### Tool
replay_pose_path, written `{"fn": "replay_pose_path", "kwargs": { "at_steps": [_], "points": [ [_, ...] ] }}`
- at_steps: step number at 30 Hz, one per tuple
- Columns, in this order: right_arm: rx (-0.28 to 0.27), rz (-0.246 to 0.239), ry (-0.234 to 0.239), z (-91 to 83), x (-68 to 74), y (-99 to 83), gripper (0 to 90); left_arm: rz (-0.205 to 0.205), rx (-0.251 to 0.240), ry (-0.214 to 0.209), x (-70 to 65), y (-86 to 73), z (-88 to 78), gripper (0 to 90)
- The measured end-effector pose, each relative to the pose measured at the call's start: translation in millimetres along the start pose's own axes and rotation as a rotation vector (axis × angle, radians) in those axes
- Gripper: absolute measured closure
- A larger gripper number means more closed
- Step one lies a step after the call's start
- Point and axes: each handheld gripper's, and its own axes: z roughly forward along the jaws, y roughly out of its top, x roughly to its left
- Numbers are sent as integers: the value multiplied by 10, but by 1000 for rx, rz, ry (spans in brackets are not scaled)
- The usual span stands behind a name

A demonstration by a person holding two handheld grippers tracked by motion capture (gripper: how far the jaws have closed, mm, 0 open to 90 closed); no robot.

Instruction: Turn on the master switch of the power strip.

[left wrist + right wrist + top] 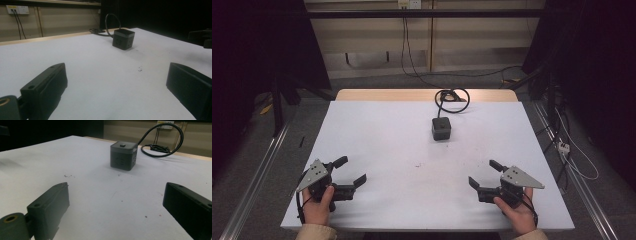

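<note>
From up high I see my left gripper (353,171) at 8 o'clock and my right gripper (483,172) at 4 on the white table (377,140), both spread wide, holding nothing. The black cube (441,128) sits toward 12, well apart, cable (452,97) coiled behind. Left gripper view: cube (123,39) at 1 o'clock beyond my gaping jaws. Right gripper view adds the cube's top button (122,145).

I can't read any text, label, brand or number from here. The cube (123,156) has faint marks on its side, maybe socket slots or print, but they're too blurred and small for me to make out.
</note>
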Motion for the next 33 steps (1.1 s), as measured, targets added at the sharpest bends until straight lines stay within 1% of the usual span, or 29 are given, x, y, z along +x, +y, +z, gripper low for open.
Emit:
{"fn": "replay_pose_path", "kwargs": {
  "at_steps": [6, 7, 11, 14, 16, 17, 20, 23, 25, 30, 31, 33],
  "points": [
    [14, 11, -13, 99, -4, 53, 70, 4, 4, -5, 2, -7, -22, 30],
    [17, 15, -14, 120, -6, 60, 70, 0, 1, 0, 0, -9, -28, 29],
    [48, 18, -27, 213, -7, 80, 68, 2, 4, 1, 3, -17, -46, 30],
    [49, 14, -17, 262, -12, 97, 68, 4, 3, 4, 2, -19, -53, 30],
    [44, 25, -16, 292, -13, 123, 68, 2, 2, 4, -4, -20, -57, 30],
    [42, 22, -17, 310, -17, 133, 68, 4, 4, 5, -6, -20, -58, 29],
    [48, 33, -16, 360, -24, 160, 69, 4, 3, 1, -12, -21, -61, 30],
    [49, 30, -20, 406, -29, 181, 69, 8, 1, -5, -16, -19, -63, 29],
    [48, 40, -17, 436, -28, 195, 68, 8, 1, -6, -17, -20, -61, 29],
    [50, 43, -14, 502, -26, 224, 71, 7, 0, -8, -13, -20, -60, 29],
    [51, 57, -10, 539, -26, 241, 72, 7, 0, -9, -13, -19, -59, 30],
    [51, 53, -13, 572, -25, 261, 75, 6, -1, -11, -14, -19, -57, 29]
  ]
}}
